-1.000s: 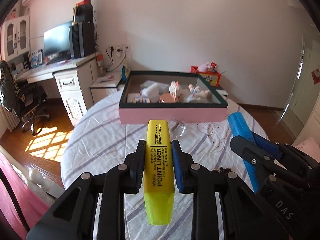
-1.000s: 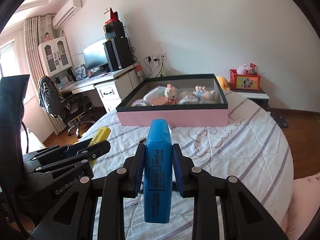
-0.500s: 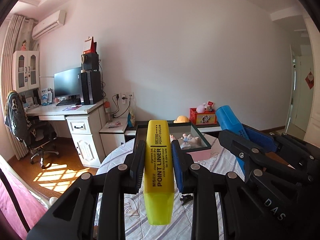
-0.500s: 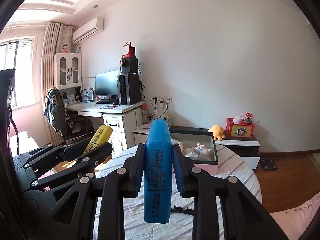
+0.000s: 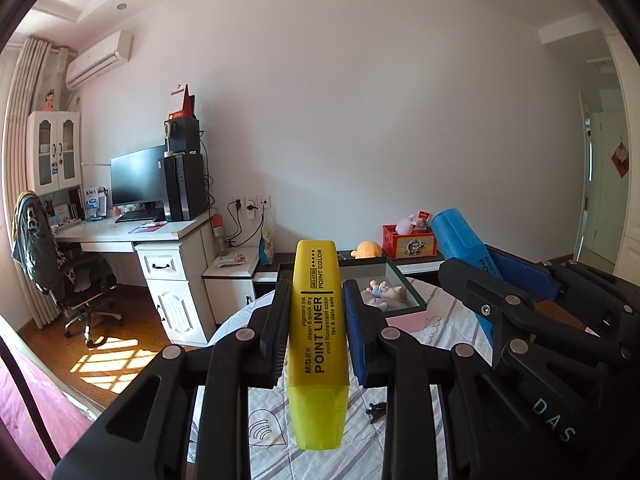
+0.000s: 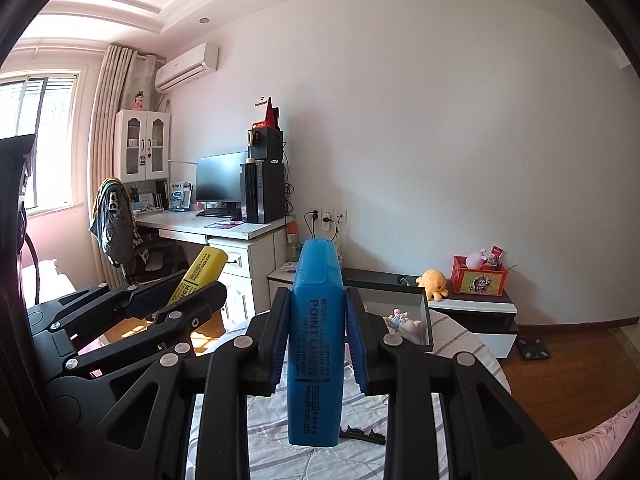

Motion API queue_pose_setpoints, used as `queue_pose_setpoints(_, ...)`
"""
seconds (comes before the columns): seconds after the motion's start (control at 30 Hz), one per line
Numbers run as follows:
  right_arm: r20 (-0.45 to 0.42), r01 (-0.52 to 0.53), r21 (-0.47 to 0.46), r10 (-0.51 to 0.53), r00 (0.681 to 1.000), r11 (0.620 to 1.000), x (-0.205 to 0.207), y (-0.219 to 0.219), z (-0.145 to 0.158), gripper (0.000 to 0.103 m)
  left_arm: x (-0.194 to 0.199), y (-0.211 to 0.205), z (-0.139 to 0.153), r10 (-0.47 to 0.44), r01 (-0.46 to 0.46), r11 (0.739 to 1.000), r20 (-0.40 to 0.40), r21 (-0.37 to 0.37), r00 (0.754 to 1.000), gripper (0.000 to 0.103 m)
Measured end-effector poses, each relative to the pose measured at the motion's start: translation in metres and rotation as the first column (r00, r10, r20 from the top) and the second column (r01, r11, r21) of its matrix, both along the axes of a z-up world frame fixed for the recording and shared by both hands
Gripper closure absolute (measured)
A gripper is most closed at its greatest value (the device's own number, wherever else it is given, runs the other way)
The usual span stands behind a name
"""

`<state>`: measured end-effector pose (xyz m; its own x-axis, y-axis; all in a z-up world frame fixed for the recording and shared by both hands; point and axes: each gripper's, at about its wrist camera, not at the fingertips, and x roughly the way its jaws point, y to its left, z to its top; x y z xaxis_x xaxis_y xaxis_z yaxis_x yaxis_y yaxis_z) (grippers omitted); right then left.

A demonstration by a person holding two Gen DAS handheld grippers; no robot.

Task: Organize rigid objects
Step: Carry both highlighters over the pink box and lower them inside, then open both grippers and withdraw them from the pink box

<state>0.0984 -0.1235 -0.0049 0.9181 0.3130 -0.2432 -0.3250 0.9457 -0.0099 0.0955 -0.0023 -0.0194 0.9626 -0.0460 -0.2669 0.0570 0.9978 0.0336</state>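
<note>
While both markers are held above the striped table [image 5: 440, 320], the left gripper [image 5: 316, 320] clamps the yellow marker [image 5: 318, 344] and the right gripper [image 6: 316, 328] clamps the blue marker [image 6: 316, 344], probably ready for carrying toward the pink box [image 5: 404, 320].

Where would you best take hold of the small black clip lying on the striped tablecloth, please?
Probably across the black clip's narrow middle, coming from above: it lies flat and long on the tablecloth. Both grippers are full, so a highlighter would have to be set down first.
</note>
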Motion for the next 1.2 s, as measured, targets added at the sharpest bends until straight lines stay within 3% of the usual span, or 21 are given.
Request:
queue_pose_setpoints(0.23,-0.036,0.0,-0.018,-0.001,0.999,1.0,0.044,0.0,-0.006,0.075,0.056,-0.01,-0.006,-0.022,0.023,0.999,-0.042,0.026,0.999,0.077)
queue_pose_setpoints(0.5,-0.132,0.032,-0.034,-0.036,0.991,0.999,0.149,-0.021,-0.03,0.075,0.184,-0.003,-0.03,-0.014,0.018,1.0,-0.174,0.018,0.985,0.077)
queue_pose_setpoints(0.83,-0.345,0.081,-0.065,-0.098,0.934,0.995,0.285,-0.053,-0.105,0.076,0.328,0.004,-0.102,0.011,0.008,0.999,-0.383,0.046,0.924,0.077)
queue_pose_setpoints(1.0,-0.401,0.074,-0.095,-0.107,0.91,0.993,0.317,-0.055,-0.134,0.075,0.356,0.005,-0.128,0.029,-0.006,0.998,-0.419,0.055,0.908,0.077)
queue_pose_setpoints(1.13,-0.423,0.058,-0.098,-0.095,0.901,0.993,0.325,-0.054,-0.149,0.075,0.356,0.006,-0.133,0.027,-0.007,0.999,-0.414,0.051,0.91,0.076)
queue_pose_setpoints(1.2,-0.414,0.057,-0.097,-0.092,0.905,0.994,0.322,-0.054,-0.149,0.072,0.352,0.007,-0.131,0.02,-0.001,0.999,-0.417,0.045,0.909,0.068)
